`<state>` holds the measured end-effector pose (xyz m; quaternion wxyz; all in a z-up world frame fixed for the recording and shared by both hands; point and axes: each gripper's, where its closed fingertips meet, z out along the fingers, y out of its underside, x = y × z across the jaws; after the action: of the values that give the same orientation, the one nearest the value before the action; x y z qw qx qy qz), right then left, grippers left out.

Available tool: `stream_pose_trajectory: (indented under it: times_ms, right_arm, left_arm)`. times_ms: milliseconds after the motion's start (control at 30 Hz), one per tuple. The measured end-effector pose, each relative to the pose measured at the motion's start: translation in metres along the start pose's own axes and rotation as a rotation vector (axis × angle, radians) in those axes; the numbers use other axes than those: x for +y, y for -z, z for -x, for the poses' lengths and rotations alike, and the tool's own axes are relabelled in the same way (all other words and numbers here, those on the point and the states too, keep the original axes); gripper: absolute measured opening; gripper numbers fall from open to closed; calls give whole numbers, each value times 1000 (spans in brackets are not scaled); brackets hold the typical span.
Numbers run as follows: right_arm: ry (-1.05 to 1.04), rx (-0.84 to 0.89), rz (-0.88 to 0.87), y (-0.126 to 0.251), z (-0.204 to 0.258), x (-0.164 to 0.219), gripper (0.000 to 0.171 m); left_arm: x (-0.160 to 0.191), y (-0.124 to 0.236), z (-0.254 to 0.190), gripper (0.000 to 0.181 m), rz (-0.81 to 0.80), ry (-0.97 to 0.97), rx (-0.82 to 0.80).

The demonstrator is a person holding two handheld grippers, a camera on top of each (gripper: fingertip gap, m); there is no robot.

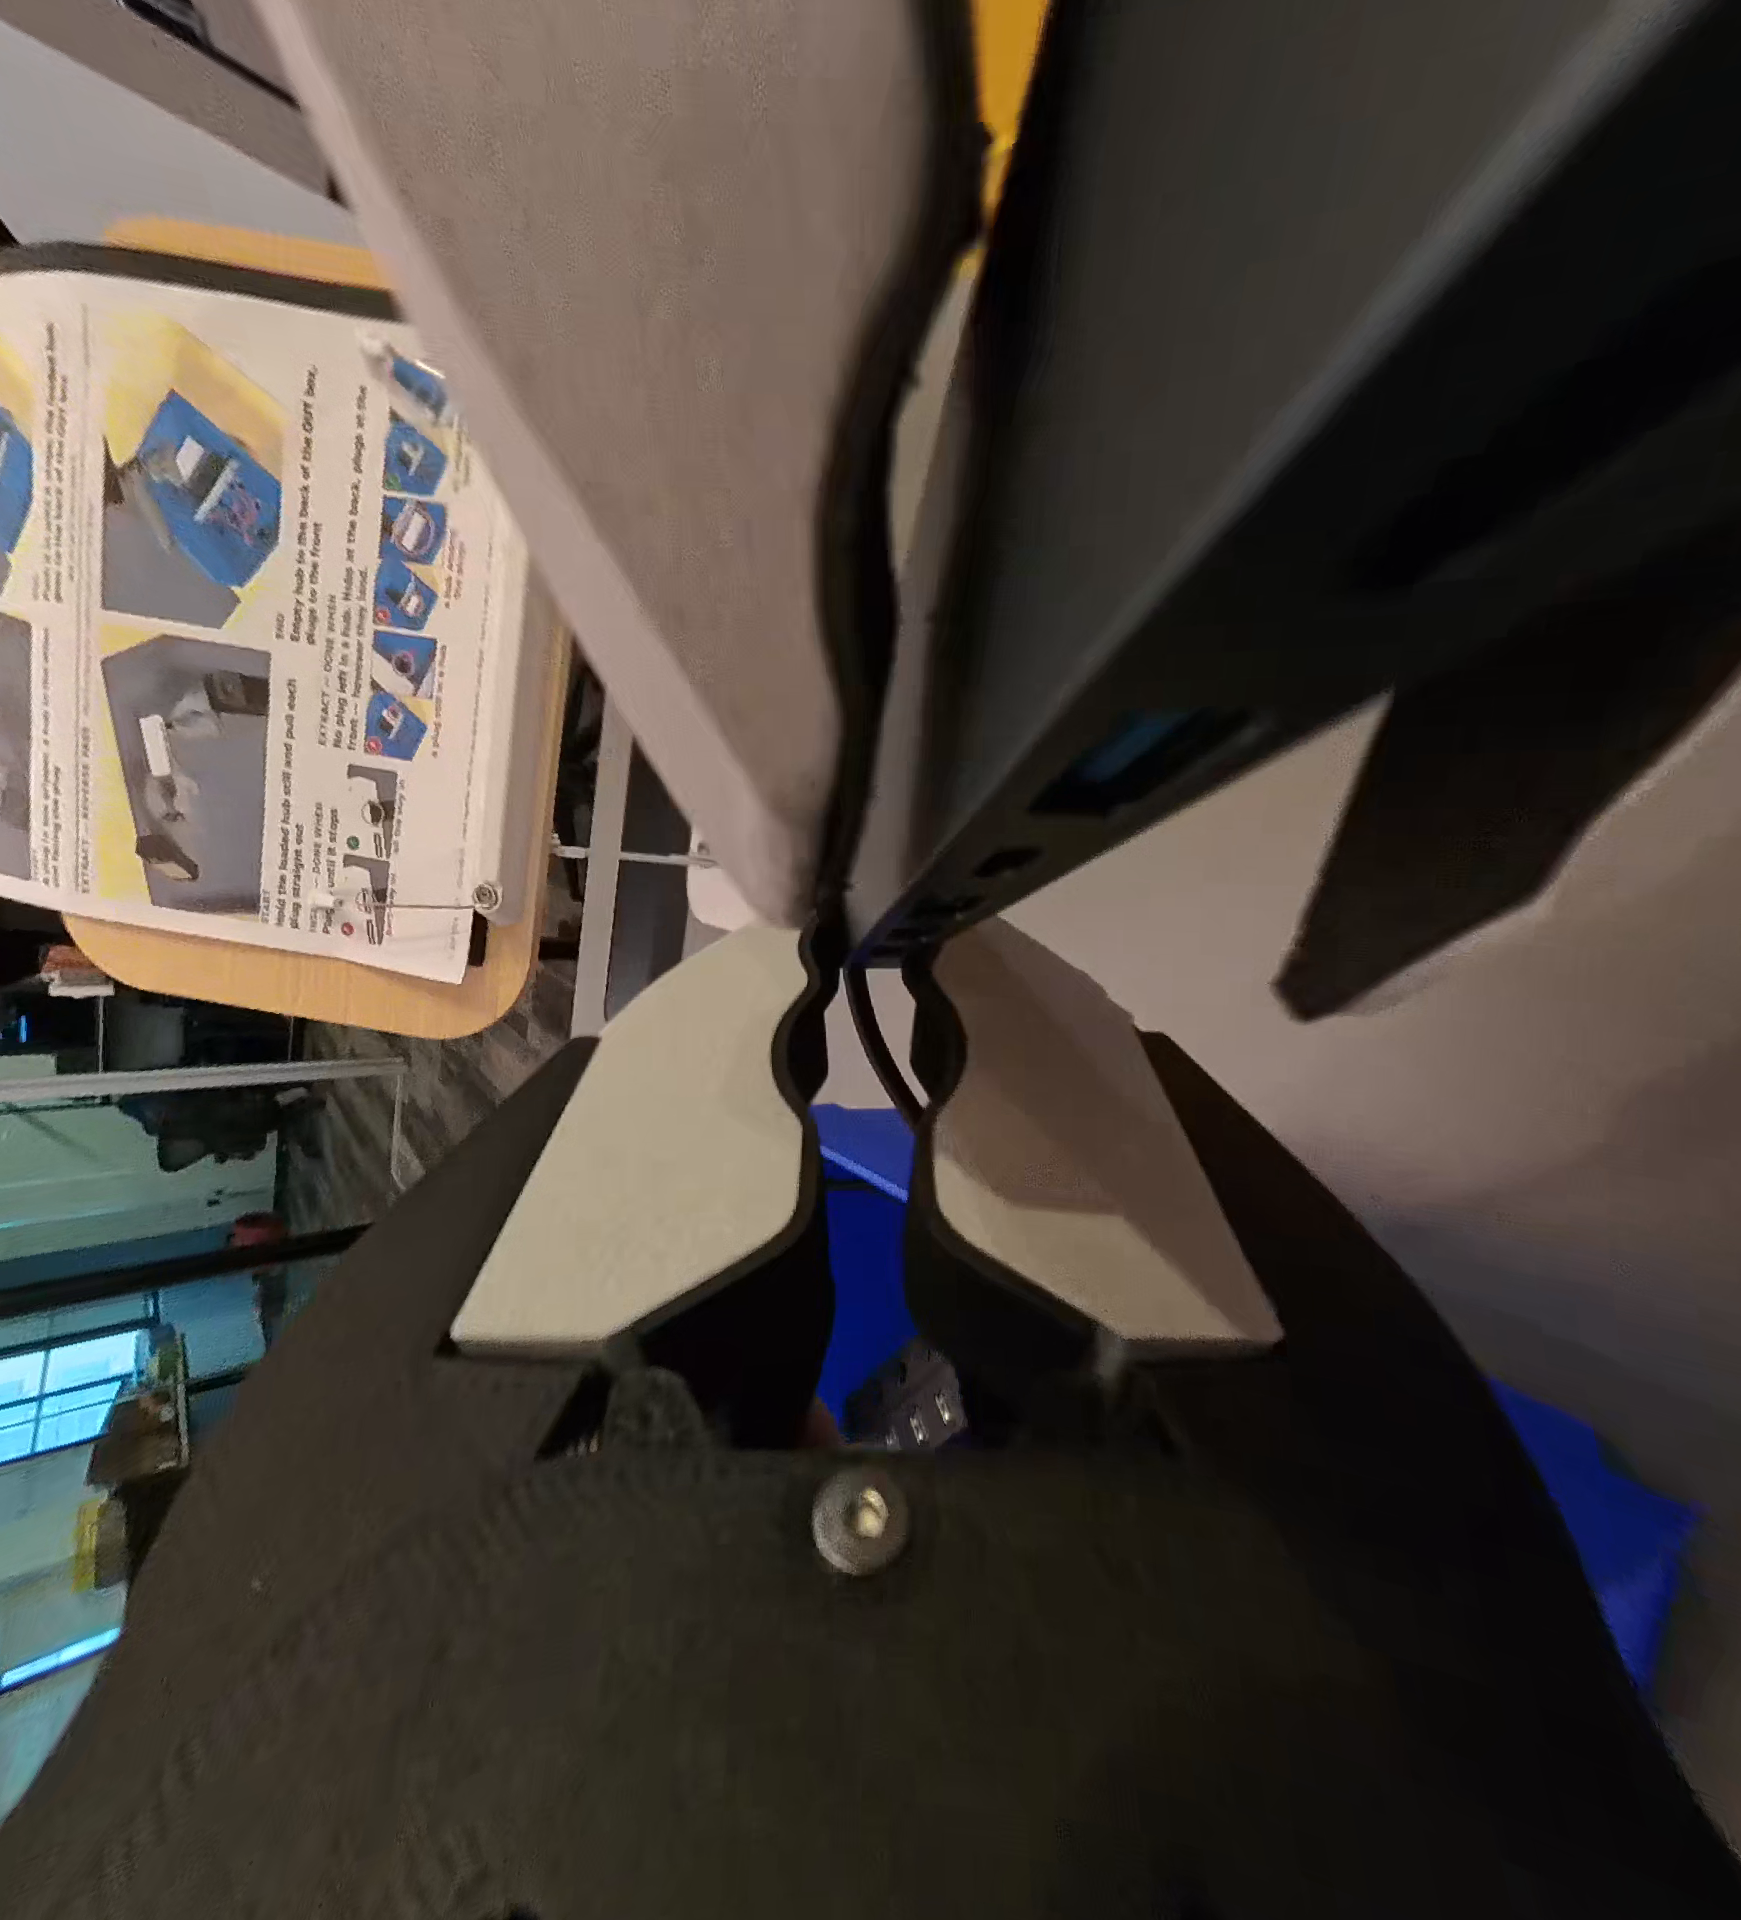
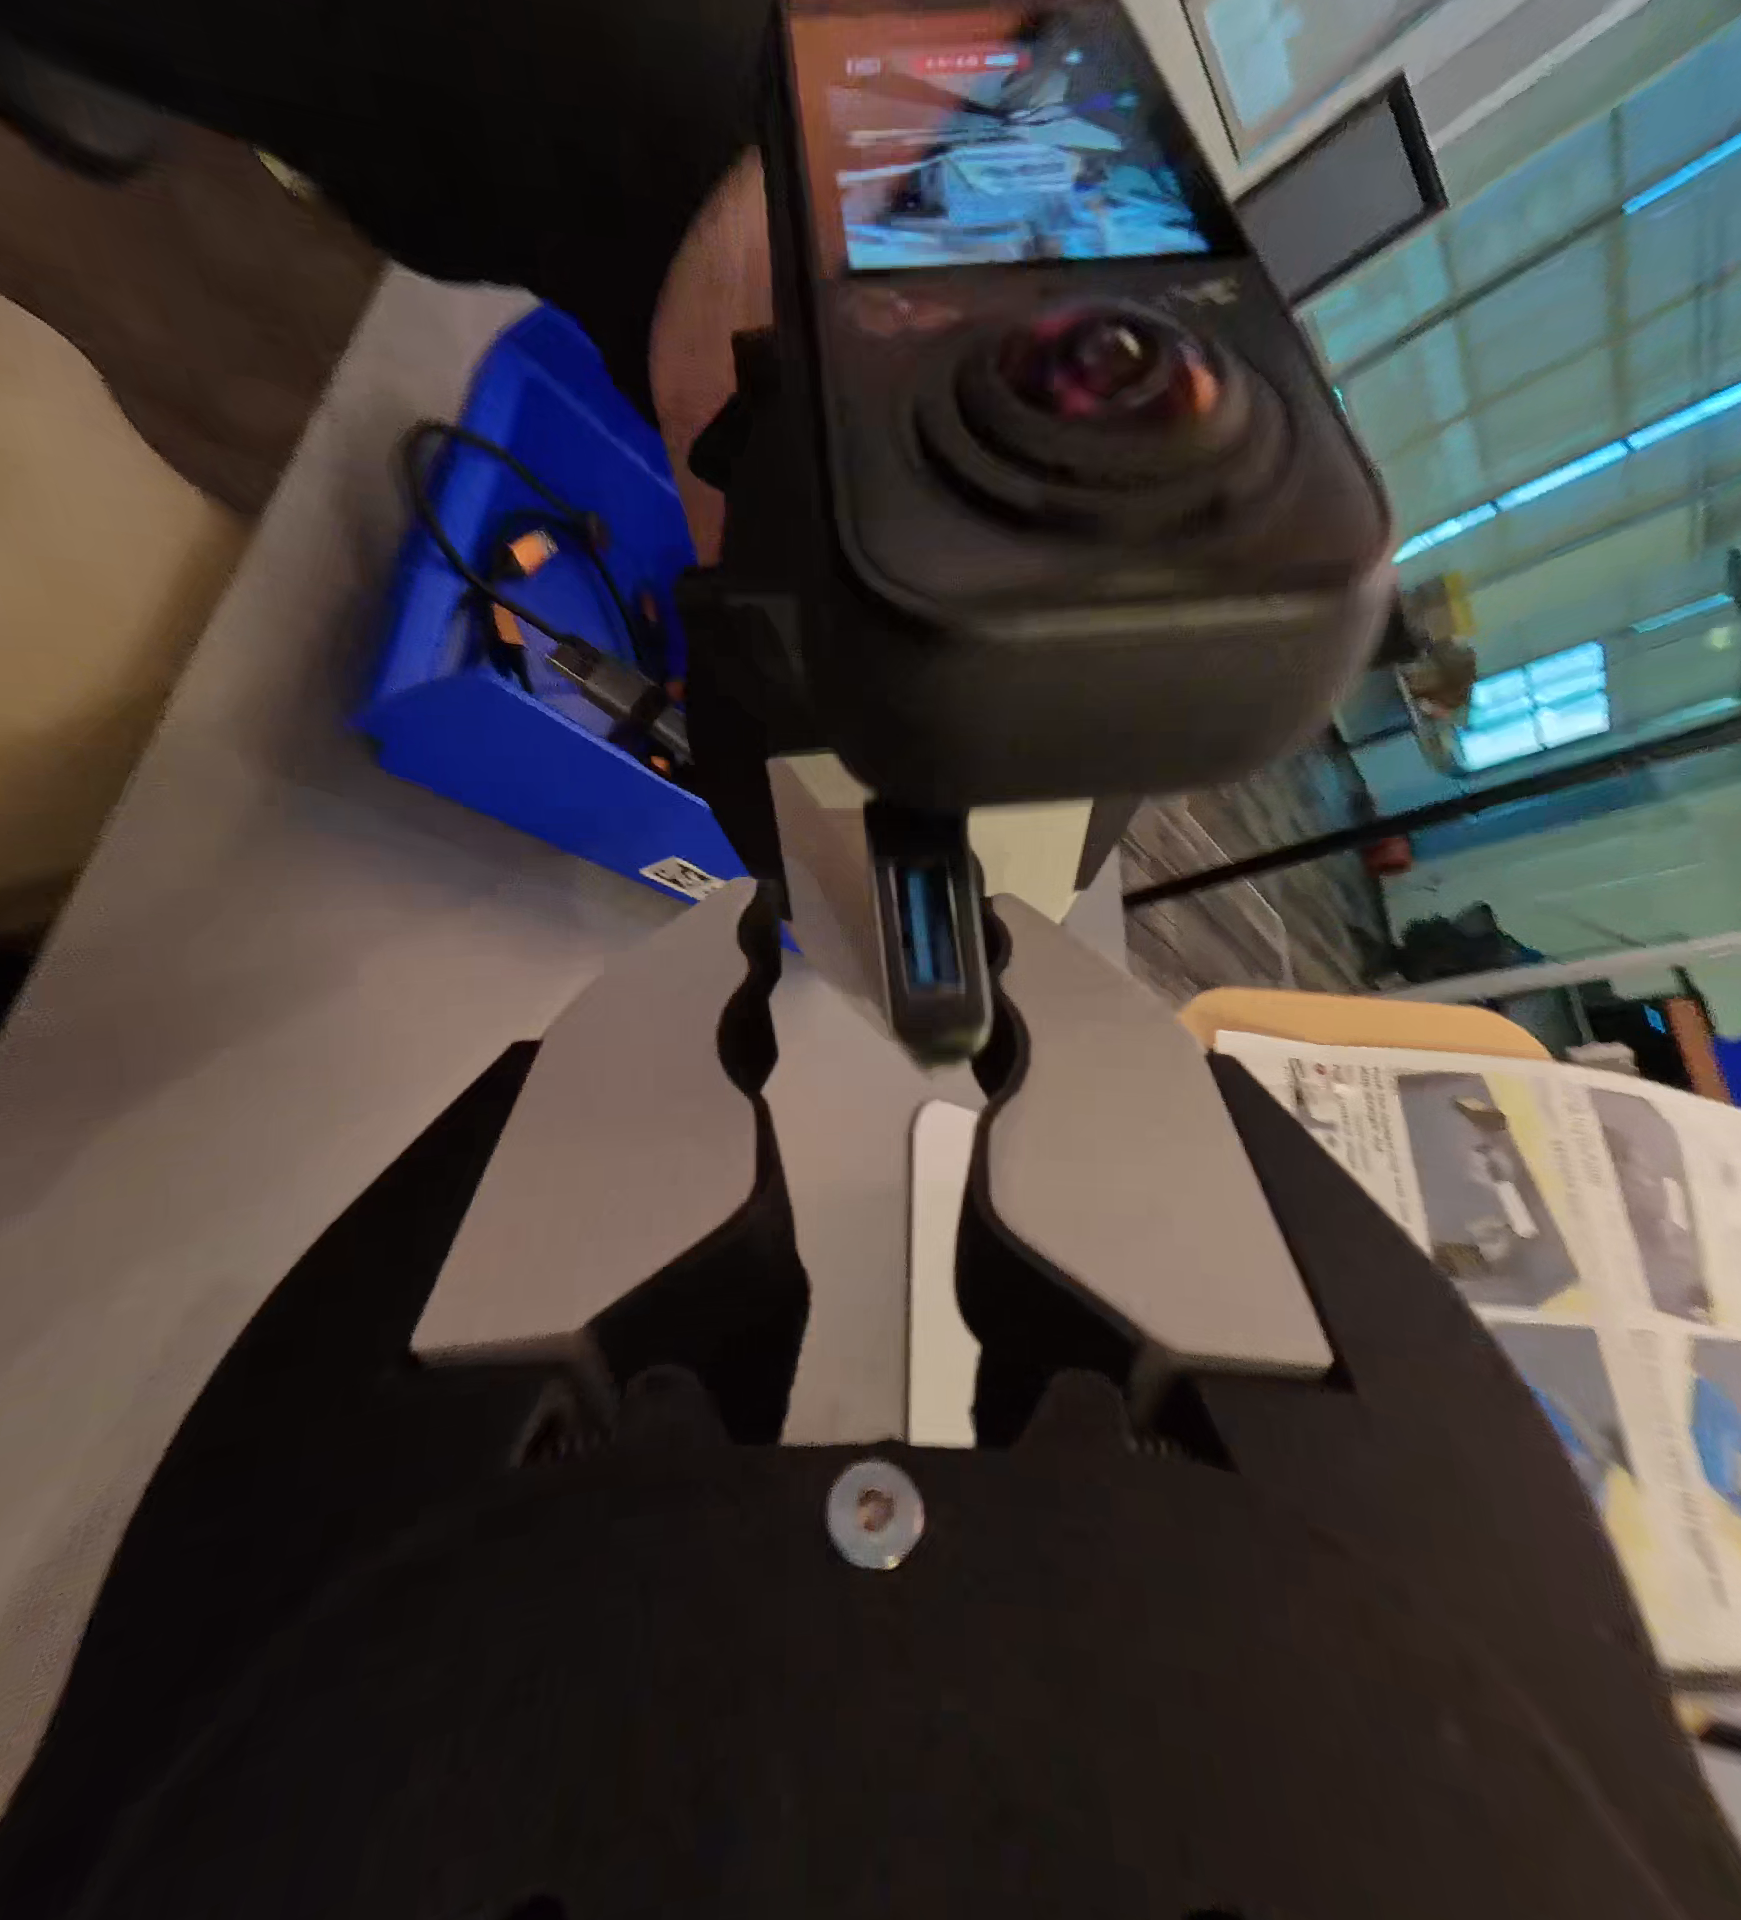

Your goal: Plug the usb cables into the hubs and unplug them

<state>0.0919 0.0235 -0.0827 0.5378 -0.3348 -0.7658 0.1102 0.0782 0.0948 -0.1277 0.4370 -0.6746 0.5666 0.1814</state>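
Observation:
A black USB hub (image 1: 1313,468) with a blue port (image 1: 1141,764) reaches from my left gripper's tips up to the right. My left gripper (image 1: 874,971) is closed on its narrow cable end, and the hub's black cable (image 1: 871,1049) runs down between the jaws. In the right wrist view the hub (image 2: 933,956) faces me end-on. My right gripper (image 2: 881,925) stands open around it: the hub touches the right-hand finger (image 2: 1074,1091), with a gap on the other side. The left gripper's camera (image 2: 1084,416) faces me just above.
A blue bin (image 2: 533,748) on the grey table (image 2: 222,1039) holds black and orange-tipped cables and a grey plug (image 2: 606,675). Another hub (image 1: 907,1423) shows below my left fingers. A printed instruction sheet (image 1: 222,623) stands beside the work area. A person's dark sleeve (image 2: 430,104) is above. There is about 8 cm between the tips of the two grippers.

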Motion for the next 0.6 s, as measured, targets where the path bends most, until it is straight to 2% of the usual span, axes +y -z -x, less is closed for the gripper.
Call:
stream_pose_trajectory:
  times_ms: [100,400,500,600]
  right_arm:
    - [65,74,116,-3,-6,8,12]
    - [69,121,162,0,-13,10,11]
    - [114,113,232,-2,-10,15,12]
    - [109,121,259,-1,-12,18,12]
  left_arm:
    - [5,1,0,11,53,-27,-13]
    - [6,6,8,12,80,-20,-51]
    - [11,4,6,12,142,-46,-56]
    - [11,5,7,12,137,-30,-57]
